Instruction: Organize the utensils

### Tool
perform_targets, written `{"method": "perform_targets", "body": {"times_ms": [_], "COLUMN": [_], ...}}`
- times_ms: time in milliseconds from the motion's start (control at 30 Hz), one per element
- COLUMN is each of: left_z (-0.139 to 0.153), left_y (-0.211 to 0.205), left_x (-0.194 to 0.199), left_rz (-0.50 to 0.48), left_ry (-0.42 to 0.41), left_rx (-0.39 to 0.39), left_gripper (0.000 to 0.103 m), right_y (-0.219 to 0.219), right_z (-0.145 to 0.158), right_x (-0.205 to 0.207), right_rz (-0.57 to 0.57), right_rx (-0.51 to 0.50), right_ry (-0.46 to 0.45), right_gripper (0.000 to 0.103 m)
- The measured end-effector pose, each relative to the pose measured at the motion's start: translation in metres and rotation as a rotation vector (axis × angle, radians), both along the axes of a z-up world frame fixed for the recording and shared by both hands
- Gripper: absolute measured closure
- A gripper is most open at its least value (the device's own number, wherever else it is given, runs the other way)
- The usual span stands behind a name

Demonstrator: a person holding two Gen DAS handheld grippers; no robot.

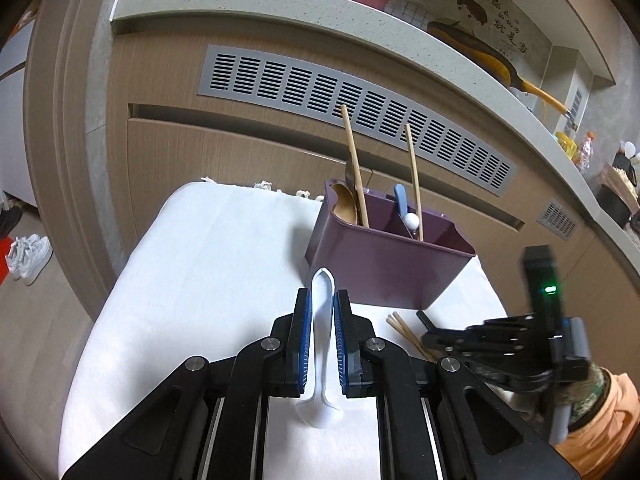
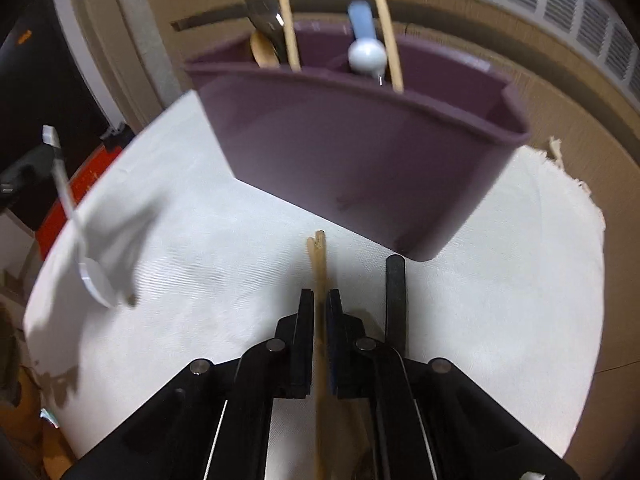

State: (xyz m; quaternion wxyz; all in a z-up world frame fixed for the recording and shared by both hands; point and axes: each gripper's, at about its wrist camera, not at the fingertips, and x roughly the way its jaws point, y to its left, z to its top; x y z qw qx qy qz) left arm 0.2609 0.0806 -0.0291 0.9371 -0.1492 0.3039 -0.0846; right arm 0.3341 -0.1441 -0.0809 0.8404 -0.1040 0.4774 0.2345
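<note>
Spoons and chopsticks, one catch in each hand-held gripper.
Left hand-held gripper [image 1: 322, 320] is clamped on the handle of a white plastic spoon [image 1: 321, 360], bowl end nearest the camera, raised over the white cloth [image 1: 200, 280] on the table. Right hand-held gripper [image 2: 320, 320] is pinched on a pair of wooden chopsticks [image 2: 318, 280], tips pointing at the purple utensil holder [image 2: 360, 152] just ahead. A black handle [image 2: 395, 300] lies on the cloth just beside its right finger. In the holder: a wooden spoon [image 1: 346, 204] with a chopstick on the left side, a blue-handled utensil [image 1: 401, 200] and another chopstick in the middle.
</note>
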Motion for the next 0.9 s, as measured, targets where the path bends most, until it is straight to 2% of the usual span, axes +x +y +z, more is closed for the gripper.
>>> {"method": "perform_targets", "body": {"times_ms": [100,200,300,333,367,567,633,733,900], "left_z": [0.003,0.006,0.009,0.01,0.012,0.01,0.005,-0.002,-0.007], "left_y": [-0.006,-0.011,-0.018,-0.019,-0.021,-0.02,-0.019,-0.019,-0.02], "left_x": [-0.006,-0.008,-0.013,-0.014,-0.017,-0.018,-0.015,-0.011,-0.009], "left_rz": [-0.01,-0.024,-0.026,-0.028,-0.026,-0.03,-0.033,-0.044,-0.06], "left_ry": [-0.002,0.004,0.002,-0.001,-0.007,-0.009,0.007,0.025,0.033], "left_rx": [0.005,-0.001,0.008,0.016,0.029,0.047,0.035,0.019,0.009], "left_gripper": [0.092,0.091,0.091,0.091,0.091,0.091,0.091,0.091,0.091], "right_y": [-0.009,-0.009,0.005,0.01,0.013,0.017,0.021,0.025,0.012], "right_z": [0.02,0.026,0.015,0.006,0.0,-0.031,-0.03,-0.02,0.016], "right_x": [-0.02,-0.028,-0.012,-0.003,0.004,0.037,0.036,0.027,-0.004], "right_rz": [0.016,0.025,0.036,0.023,0.013,-0.016,-0.003,0.005,0.025], "right_rx": [0.034,0.017,0.008,0.003,0.001,0.041,0.031,0.0,0.069], "right_ry": [-0.038,-0.084,-0.062,-0.05,-0.045,0.037,0.022,0.017,-0.037], "right_gripper": [0.096,0.096,0.093,0.086,0.083,0.083,0.083,0.096,0.096]}}
